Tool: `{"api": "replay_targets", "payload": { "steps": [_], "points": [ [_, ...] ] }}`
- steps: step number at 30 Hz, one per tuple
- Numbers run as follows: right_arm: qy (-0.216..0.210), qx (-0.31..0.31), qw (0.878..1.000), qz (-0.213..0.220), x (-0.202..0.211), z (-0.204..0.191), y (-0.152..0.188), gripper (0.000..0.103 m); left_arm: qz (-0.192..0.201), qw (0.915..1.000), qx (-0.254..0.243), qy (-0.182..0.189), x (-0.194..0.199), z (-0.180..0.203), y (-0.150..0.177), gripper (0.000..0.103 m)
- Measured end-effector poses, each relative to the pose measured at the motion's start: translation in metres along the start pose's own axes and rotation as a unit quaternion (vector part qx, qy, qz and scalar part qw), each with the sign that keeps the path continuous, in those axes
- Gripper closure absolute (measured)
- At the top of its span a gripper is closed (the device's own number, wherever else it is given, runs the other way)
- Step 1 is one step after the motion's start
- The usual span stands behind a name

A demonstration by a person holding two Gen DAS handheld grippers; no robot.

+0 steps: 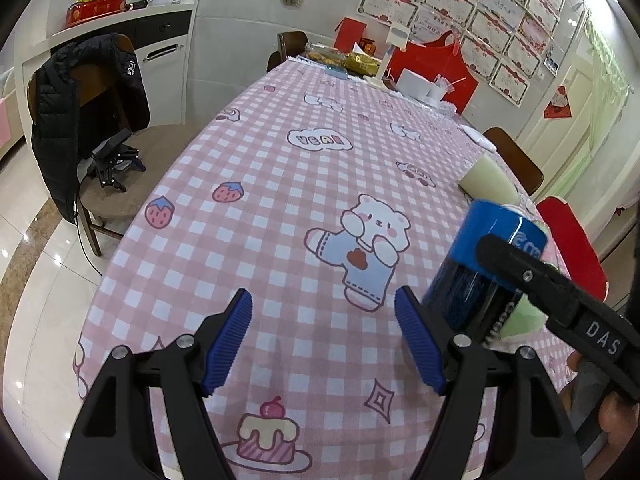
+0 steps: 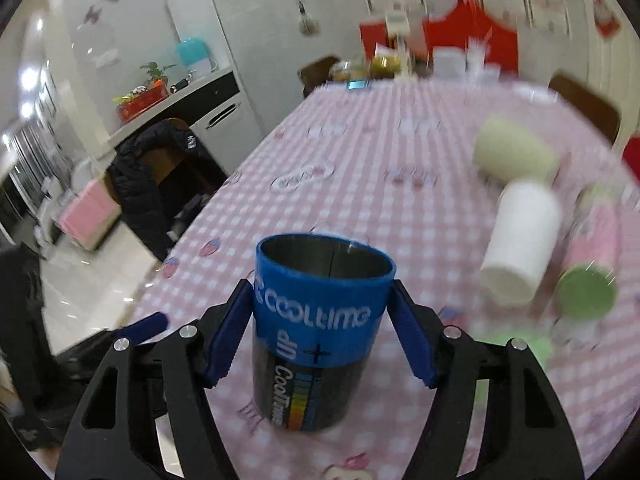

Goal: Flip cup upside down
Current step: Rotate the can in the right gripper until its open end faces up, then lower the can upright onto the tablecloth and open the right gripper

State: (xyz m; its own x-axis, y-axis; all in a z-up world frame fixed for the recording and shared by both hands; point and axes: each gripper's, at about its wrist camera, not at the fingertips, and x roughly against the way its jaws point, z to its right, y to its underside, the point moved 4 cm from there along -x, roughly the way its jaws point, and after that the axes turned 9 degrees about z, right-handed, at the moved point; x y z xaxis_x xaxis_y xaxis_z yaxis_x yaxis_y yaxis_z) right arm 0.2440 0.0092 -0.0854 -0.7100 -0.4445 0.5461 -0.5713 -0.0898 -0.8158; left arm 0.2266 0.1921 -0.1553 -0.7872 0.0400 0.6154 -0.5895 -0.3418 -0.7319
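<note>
The cup is a blue and black metal cup printed "Cooltime" (image 2: 316, 332). In the right wrist view it sits between my right gripper's blue pads, mouth up and tilted away, above the pink checked tablecloth (image 2: 360, 152). My right gripper (image 2: 320, 332) is shut on its sides. In the left wrist view the same cup (image 1: 484, 256) shows at the right, held by the right gripper's black finger (image 1: 532, 276). My left gripper (image 1: 324, 340) is open and empty over the cloth, left of the cup.
A cream cup (image 2: 516, 152), a white cup (image 2: 524, 240) and a pink cup with a green base (image 2: 588, 264) lie on their sides at the right. Boxes and red bags (image 1: 400, 64) crowd the table's far end. A chair with a black jacket (image 1: 80, 120) stands left.
</note>
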Motion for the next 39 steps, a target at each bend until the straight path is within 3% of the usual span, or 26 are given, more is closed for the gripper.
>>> {"api": "replay_targets", "payload": {
  "steps": [7, 26, 39],
  "points": [
    [0.051, 0.067, 0.996, 0.036, -0.005, 0.002, 0.006, 0.038, -0.006, 1.0, -0.001, -0.003, -0.005, 0.002, 0.003, 0.03],
    [0.037, 0.067, 0.996, 0.038, 0.001, -0.004, 0.015, 0.037, -0.003, 0.9997, -0.024, -0.007, -0.003, 0.014, 0.008, 0.03],
    [0.022, 0.044, 0.998, 0.042, 0.014, -0.004, 0.016, 0.03, 0.003, 0.9996, -0.029, -0.008, 0.006, 0.019, 0.01, 0.03]
  ]
}}
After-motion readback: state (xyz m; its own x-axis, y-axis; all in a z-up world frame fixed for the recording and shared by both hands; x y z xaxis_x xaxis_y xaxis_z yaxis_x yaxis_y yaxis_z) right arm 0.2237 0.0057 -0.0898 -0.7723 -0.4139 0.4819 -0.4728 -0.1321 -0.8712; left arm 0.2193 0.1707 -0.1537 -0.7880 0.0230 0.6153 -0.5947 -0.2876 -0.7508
